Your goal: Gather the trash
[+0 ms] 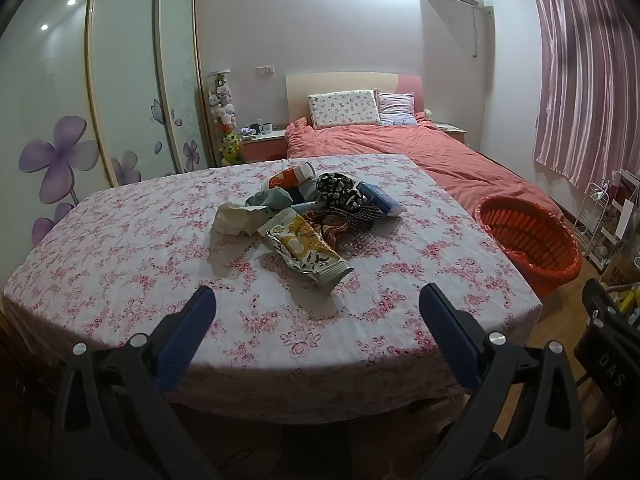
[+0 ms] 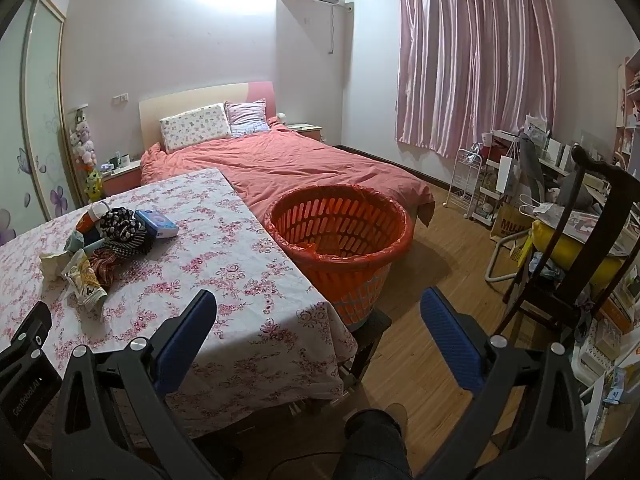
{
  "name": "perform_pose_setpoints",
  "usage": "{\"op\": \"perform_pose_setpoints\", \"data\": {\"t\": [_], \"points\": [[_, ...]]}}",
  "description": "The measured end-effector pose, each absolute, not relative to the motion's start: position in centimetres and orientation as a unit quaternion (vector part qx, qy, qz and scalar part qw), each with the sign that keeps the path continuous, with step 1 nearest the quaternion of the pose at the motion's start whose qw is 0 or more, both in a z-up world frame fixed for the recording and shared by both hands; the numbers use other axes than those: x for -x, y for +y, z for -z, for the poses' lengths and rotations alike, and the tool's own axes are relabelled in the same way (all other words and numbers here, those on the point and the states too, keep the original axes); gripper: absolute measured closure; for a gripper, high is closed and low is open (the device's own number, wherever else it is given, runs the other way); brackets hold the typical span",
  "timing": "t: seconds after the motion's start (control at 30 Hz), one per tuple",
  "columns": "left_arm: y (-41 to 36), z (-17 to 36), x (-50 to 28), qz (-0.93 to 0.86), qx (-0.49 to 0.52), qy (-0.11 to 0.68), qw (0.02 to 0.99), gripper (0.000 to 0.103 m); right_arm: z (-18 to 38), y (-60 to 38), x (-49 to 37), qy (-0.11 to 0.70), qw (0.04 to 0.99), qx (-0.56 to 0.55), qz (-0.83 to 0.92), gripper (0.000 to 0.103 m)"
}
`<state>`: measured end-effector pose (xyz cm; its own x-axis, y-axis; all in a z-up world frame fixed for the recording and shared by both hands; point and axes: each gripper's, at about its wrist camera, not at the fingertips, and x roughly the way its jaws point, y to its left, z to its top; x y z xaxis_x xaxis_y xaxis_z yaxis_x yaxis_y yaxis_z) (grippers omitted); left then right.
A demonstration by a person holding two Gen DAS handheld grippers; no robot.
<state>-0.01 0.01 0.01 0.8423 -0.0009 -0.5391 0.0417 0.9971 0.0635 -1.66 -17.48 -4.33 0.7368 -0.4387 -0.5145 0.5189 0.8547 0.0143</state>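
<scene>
A pile of trash lies mid-table: a yellow-and-white snack wrapper (image 1: 306, 250), a crumpled tissue (image 1: 236, 220), an orange cup (image 1: 290, 176), a blue-and-white pack (image 1: 380, 200) and dark patterned cloth (image 1: 338, 194). The pile also shows in the right wrist view, with the wrapper (image 2: 86, 280) nearest. An orange basket (image 2: 340, 236) lined with a red bag stands at the table's right side; it also shows in the left wrist view (image 1: 528, 240). My left gripper (image 1: 316, 304) is open and empty above the table's near edge. My right gripper (image 2: 318, 308) is open and empty over the table's right corner.
The table carries a floral cloth (image 1: 160, 264). A bed with a red cover (image 2: 280, 164) lies behind it. A dark wooden chair (image 2: 572, 248) and cluttered shelves (image 2: 496, 184) stand on the right. A wardrobe (image 1: 120, 80) fills the left wall. The person's knee (image 2: 374, 436) is below.
</scene>
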Motion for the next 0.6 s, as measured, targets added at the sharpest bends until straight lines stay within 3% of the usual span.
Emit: {"op": "perform_pose_setpoints", "data": {"t": [0.6], "points": [[0.01,0.01,-0.01,0.011,-0.037,0.283,0.958,0.004,4.31,-17.58,1.7,0.256,0.928,-0.079,0.258,0.002]]}}
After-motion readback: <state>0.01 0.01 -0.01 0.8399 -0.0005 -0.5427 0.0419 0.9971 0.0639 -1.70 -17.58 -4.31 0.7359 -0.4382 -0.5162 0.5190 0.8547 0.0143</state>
